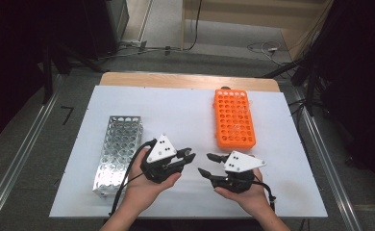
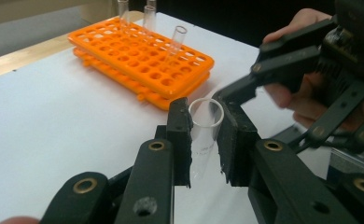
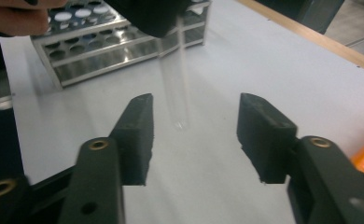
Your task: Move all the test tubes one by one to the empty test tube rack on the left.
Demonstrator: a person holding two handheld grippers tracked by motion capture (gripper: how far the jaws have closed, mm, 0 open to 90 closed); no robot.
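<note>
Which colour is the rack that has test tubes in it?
Orange; the rack shows best in the left gripper view.

Left rack: lies on the surface, left side, near the front edge
Right rack: on the surface, right and farther back, well apart from the left rack; tubes stand in it
Left tool: between the racks, in front
Right tool: just right of the left tool
Test tube: between the left tool's jaws

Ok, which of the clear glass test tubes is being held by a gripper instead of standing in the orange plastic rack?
The clear glass test tube clamped in the left gripper; the others stand in the orange plastic rack.
</note>
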